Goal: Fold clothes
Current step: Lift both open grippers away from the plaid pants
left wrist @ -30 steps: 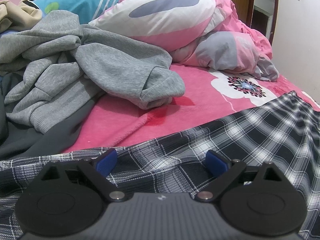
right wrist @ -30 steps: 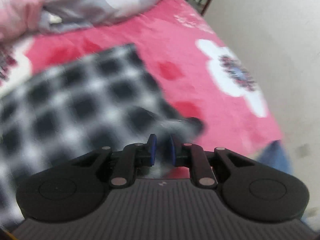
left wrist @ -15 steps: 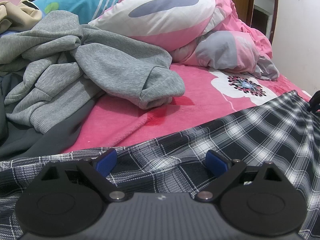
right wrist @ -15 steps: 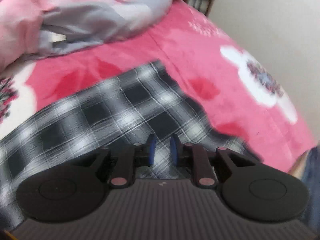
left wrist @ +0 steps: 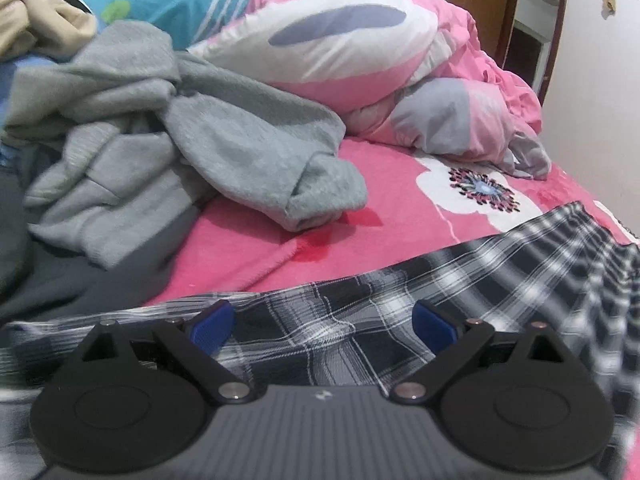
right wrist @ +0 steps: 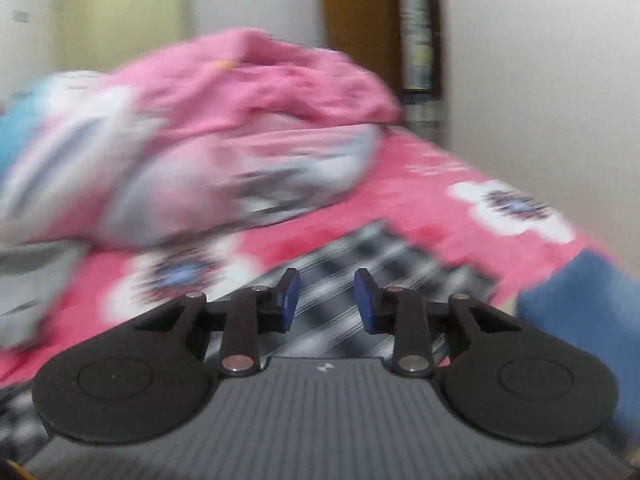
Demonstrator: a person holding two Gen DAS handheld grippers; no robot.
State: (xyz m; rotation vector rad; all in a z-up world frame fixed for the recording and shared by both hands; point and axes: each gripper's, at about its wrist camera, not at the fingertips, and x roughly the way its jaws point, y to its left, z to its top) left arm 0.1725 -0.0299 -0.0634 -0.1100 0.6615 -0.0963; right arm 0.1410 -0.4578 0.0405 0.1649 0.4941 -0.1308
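Two grippers hang over a pink floral bedspread [left wrist: 400,208]. The left gripper [left wrist: 323,322] has its jaws wide apart, nothing pinched, above the black-and-white plaid garment [left wrist: 500,280] spread at its 12 to 3 o'clock. The right gripper [right wrist: 327,300] has its jaws opening, empty, the plaid cloth blurred below. A grey hoodie [left wrist: 180,152] lies heaped at 10 o'clock.

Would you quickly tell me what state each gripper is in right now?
Left gripper: open wide, holding nothing, over the plaid shirt.
Right gripper: jaws opening, nothing between them; the plaid shirt lies beyond.
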